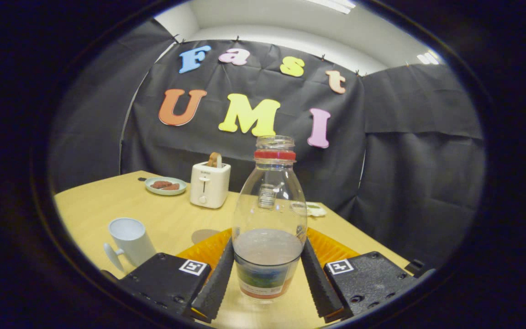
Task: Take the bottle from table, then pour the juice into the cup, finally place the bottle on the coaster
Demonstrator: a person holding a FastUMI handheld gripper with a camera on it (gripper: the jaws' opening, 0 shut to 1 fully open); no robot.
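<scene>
Gripping the bottle [268, 214] between both fingers, hand-held gripper [267, 278] upright, label unreadable, cup [131, 241] beside

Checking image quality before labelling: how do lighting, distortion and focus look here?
Gripper view: even overhead light, with strips glaring at the ceiling; fisheye bends the table edges; the bottle, held in the gripper, is sharp and shows faint reflections; the cup and toaster look slightly soft.

bottle [268, 205]: clear glossy plastic | table [162, 219]: smooth wood | cup [130, 240]: matt
</scene>
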